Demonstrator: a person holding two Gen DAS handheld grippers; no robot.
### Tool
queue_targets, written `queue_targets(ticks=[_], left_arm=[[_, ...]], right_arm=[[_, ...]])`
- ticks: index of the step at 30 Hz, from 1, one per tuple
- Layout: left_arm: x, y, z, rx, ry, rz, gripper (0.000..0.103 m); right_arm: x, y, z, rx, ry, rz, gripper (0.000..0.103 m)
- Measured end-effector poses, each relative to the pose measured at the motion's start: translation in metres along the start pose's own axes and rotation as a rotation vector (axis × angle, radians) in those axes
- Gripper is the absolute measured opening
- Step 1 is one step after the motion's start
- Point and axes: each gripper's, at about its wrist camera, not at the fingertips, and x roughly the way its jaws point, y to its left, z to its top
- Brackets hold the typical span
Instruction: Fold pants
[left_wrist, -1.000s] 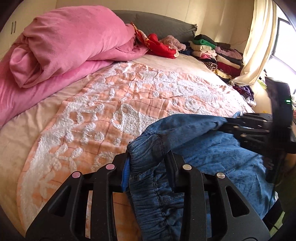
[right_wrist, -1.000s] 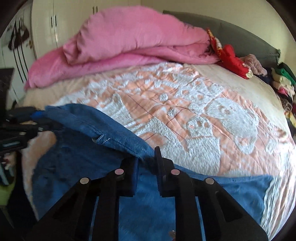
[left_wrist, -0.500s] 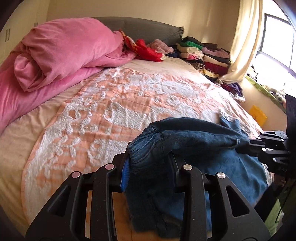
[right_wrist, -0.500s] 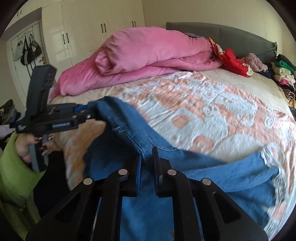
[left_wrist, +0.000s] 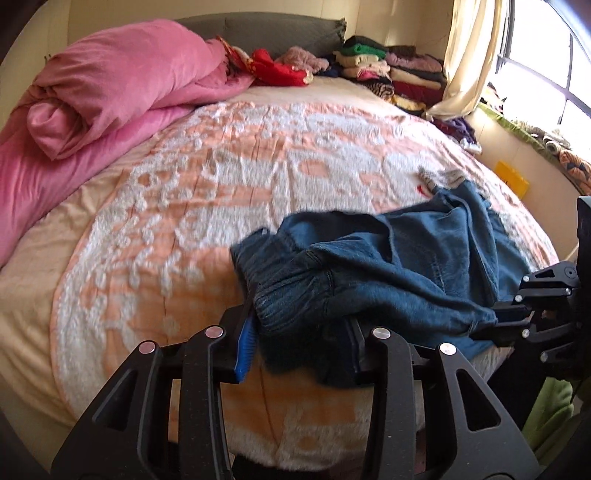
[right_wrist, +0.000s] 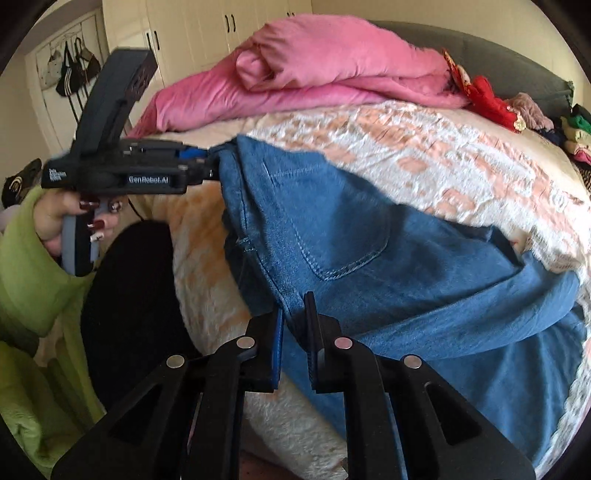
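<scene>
Blue denim pants (left_wrist: 388, 266) hang between my two grippers above the near edge of the bed, the legs trailing onto the blanket. My left gripper (left_wrist: 299, 332) is shut on the elastic waistband at one end. My right gripper (right_wrist: 294, 321) is shut on the waistband edge at the other end; a back pocket (right_wrist: 332, 236) faces that camera. The right gripper also shows in the left wrist view (left_wrist: 517, 317), and the left gripper in the right wrist view (right_wrist: 199, 166), each pinching denim.
The bed has a peach and white blanket (left_wrist: 240, 177). A rolled pink duvet (left_wrist: 110, 88) lies at the far left. Stacks of folded clothes (left_wrist: 388, 70) sit by the headboard. A curtain and window (left_wrist: 517, 66) are right; wardrobes (right_wrist: 203, 29) are behind.
Both grippers lifted the waistband and pulled back toward the foot of the bed. The pants slid with them, leaving more bare blanket, and now bunch and hang near the edge.
</scene>
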Motion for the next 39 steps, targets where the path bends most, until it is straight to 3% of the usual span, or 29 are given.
queue_targets(ticks=[9,13,17,21,24,26,31,34,38,39], left_arm=[[-0.001,0.017,-0.022,-0.049,0.095,0.037,0.038],[-0.023,0.020,-0.026,-0.066,0.072,0.039,0.038],[-0.037,0.001,-0.015,-0.044,0.011,-0.032,0.037],[-0.008,-0.029,-0.010,0.019,0.051,-0.081,0.037],[0.023,-0.035,-0.015,0.041,0.120,-0.028,0.037],[0.028,-0.034,-0.017,0.041,0.119,-0.023,0.037],[0.029,-0.030,-0.017,0.042,0.108,-0.021,0.037],[0.029,-0.028,-0.019,0.037,0.101,-0.022,0.037],[0.028,-0.030,-0.020,0.032,0.096,-0.026,0.037],[0.028,-0.030,-0.021,0.030,0.093,-0.024,0.037]], right_arm=[[0.023,0.018,-0.007,-0.031,0.045,-0.004,0.010],[0.028,0.016,-0.009,-0.023,0.060,-0.009,0.010],[0.037,0.014,-0.013,0.007,0.081,-0.013,0.011],[0.032,0.013,-0.014,0.043,0.086,0.011,0.019],[0.018,0.010,-0.016,0.090,0.083,0.047,0.029],[0.000,0.005,-0.015,0.130,0.040,0.065,0.034],[-0.015,-0.006,-0.004,0.162,-0.029,0.011,0.035],[0.000,-0.010,-0.005,0.183,0.009,-0.008,0.035],[0.034,-0.017,-0.017,0.266,0.154,-0.042,0.036],[0.034,-0.017,-0.019,0.267,0.144,-0.043,0.036]])
